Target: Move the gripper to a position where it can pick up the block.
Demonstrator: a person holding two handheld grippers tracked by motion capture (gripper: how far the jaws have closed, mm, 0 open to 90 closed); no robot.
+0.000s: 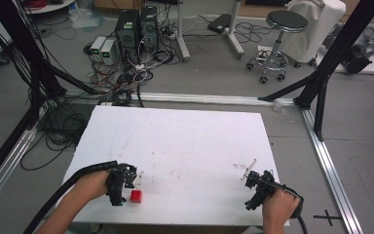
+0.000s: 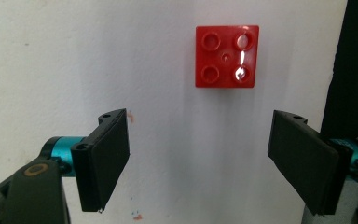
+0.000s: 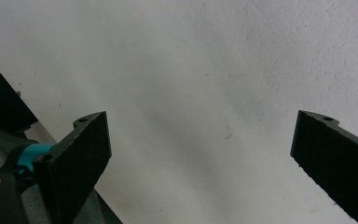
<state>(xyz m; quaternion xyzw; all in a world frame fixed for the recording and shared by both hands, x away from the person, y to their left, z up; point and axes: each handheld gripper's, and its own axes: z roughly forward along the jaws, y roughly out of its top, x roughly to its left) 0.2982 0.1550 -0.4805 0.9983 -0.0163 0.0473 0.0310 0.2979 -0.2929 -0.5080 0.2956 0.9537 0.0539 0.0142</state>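
Note:
A small red square brick [image 1: 136, 196] with four studs lies flat on the white table [image 1: 185, 146] near its front left edge. In the left gripper view the red brick [image 2: 227, 57] sits ahead of the jaws, right of centre, apart from them. My left gripper [image 1: 126, 187] is just left of the brick and stands open [image 2: 198, 158] with nothing between its pads. At the front right, my right gripper [image 1: 253, 187] hovers over bare table, open [image 3: 200, 154] and holding nothing.
The table's front edge runs close under both hands. Beyond the far edge lie tangled cables [image 1: 126, 73], computer boxes [image 1: 136, 29] and a rolling stool [image 1: 282, 39] on the floor. Black frame posts [image 1: 321, 83] stand at the right, with an aluminium rail [image 1: 331, 165] alongside the table.

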